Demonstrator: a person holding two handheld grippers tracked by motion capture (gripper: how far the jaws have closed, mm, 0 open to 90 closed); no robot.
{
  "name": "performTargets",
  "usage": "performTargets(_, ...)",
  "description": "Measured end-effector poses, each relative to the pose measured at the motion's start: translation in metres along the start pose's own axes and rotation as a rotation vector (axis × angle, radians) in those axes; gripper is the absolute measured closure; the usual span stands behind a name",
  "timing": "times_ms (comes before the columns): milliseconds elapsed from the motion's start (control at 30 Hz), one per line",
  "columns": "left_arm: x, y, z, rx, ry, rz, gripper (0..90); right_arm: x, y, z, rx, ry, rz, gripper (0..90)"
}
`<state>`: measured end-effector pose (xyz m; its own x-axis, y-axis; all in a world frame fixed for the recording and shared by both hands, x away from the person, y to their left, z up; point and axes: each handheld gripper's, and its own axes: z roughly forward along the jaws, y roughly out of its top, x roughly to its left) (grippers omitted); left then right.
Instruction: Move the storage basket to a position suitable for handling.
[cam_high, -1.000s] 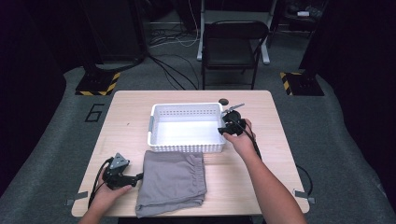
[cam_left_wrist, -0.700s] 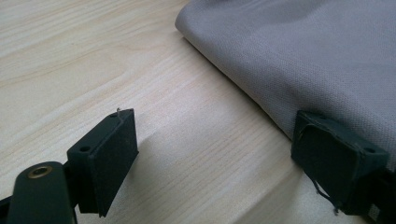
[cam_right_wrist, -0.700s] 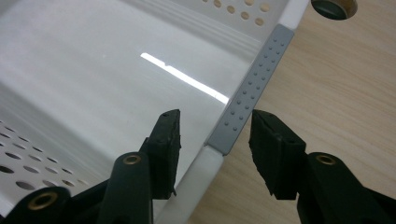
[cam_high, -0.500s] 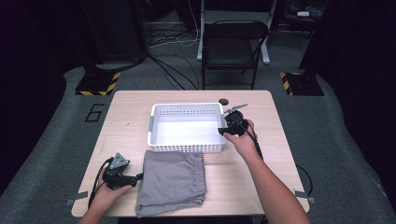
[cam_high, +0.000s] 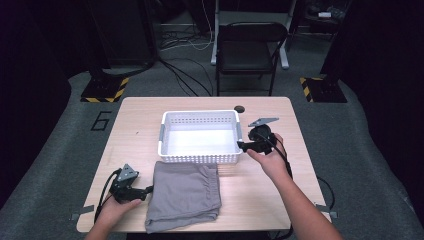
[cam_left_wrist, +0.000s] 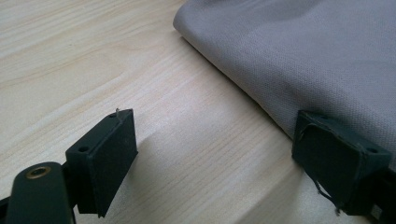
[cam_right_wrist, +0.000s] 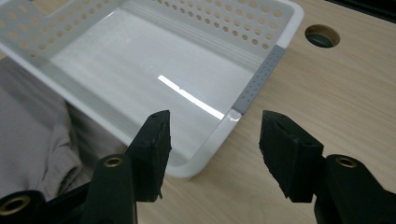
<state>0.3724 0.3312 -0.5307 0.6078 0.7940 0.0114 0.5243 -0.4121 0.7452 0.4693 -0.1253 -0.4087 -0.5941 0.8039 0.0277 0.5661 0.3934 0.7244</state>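
The white basket (cam_high: 200, 136) sat mid-table and serves as the landmark. The folded grey cloth (cam_high: 184, 195) lay flat just in front of the basket's near wall, almost touching it, not yet moved. The right gripper (cam_high: 241, 145) hung at the basket's near right corner, just above the rim; in the right gripper view (cam_right_wrist: 212, 147) its jaws stood about half apart with nothing between them, the rim corner (cam_right_wrist: 232, 115) showing in the gap. The left gripper (cam_high: 149, 190) rested on the table (cam_high: 280, 190) at the cloth's left edge, well in front of the basket; in its own view (cam_left_wrist: 224, 154) the jaws gaped wide and empty, one pad touching or just over the cloth's folded edge (cam_left_wrist: 261, 105), can't tell which.

My read: basket placed and let go, cloth pick-up next. To do it well, the right gripper should clear the rim fully before swinging toward the cloth, so the basket doesn't get dragged. The left should slide one pad under the folded edge and pinch all layers, otherwise the fold opens on the lift.

Versus a second earlier: the right gripper's jaws had just been opening, with no pad on the rim now, and it had drawn slightly off the basket's right wall. Basket, cloth and left gripper sat as before.
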Motion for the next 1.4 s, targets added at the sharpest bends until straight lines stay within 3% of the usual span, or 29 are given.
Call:
performTargets(133, 0.0, -0.001, -0.001, 0.001, 0.011, -0.004, 13.9, 0.017, -0.013, -0.011, -0.03, 0.034, -0.024, 42.6)
performTargets(267, 0.0, -0.001, -0.002, 0.011, 0.007, -0.011, 14.5, 0.036, -0.028, -0.009, -0.015, 0.068, -0.059, 43.0)
performTargets(367, -0.001, 0.0, -0.003, 0.004, 0.014, -0.04, 16.2, 0.049, -0.04, 0.001, -0.015, 0.093, -0.068, 43.3)
performTargets(433, 0.0, 0.001, -0.005, 0.004, -0.015, -0.081, 20.3, 0.057, -0.045, 0.007, 0.0, 0.114, -0.066, 43.3)
performTargets(467, 0.0, 0.001, -0.005, 0.004, -0.015, -0.081, 21.9, 0.06, -0.047, 0.01, 0.005, 0.117, -0.08, 43.4)
performTargets(533, -0.002, 0.002, -0.006, -0.015, -0.044, -0.131, 28.6, 0.066, -0.049, 0.016, 0.019, 0.127, -0.087, 43.3)
performTargets(633, -0.006, 0.005, -0.01, -0.016, -0.065, -0.142, 35.0, 0.079, -0.05, 0.032, 0.049, 0.167, -0.106, 43.0)
performTargets(733, -0.01, 0.009, -0.014, -0.018, -0.101, -0.162, 38.1, 0.088, -0.048, 0.045, 0.042, 0.187, -0.137, 42.9)
performTargets(767, -0.013, 0.01, -0.015, 0.006, -0.114, -0.193, 39.7, 0.09, -0.047, 0.048, 0.05, 0.192, -0.145, 42.7)
performTargets(867, -0.015, 0.011, -0.016, 0.016, -0.112, -0.203, 40.6, 0.096, -0.046, 0.057, 0.052, 0.191, -0.15, 42.6)
performTargets(967, -0.02, 0.013, -0.018, -0.006, -0.108, -0.223, 41.1, 0.103, -0.047, 0.072, 0.097, 0.18, -0.169, 48.8)
performTargets(1000, -0.02, 0.013, -0.018, -0.006, -0.108, -0.223, 39.9, 0.103, -0.047, 0.072, 0.097, 0.18, -0.169, 48.8)
performTargets(1033, -0.022, 0.014, -0.02, -0.009, -0.11, -0.223, 38.6, 0.104, -0.048, 0.074, 0.108, 0.196, -0.169, 58.3)
performTargets(1167, -0.03, 0.016, -0.02, -0.015, -0.109, -0.21, 34.2, 0.103, -0.051, 0.074, 0.119, 0.21, -0.161, 67.2)
performTargets(1233, -0.04, 0.018, -0.019, -0.015, -0.117, -0.195, 33.6, 0.101, -0.053, 0.068, 0.115, 0.23, -0.168, 77.0)
performTargets(1400, -0.054, 0.02, -0.016, 0.045, -0.11, -0.143, 32.4, 0.1, -0.058, 0.052, 0.121, 0.245, -0.185, 81.0)
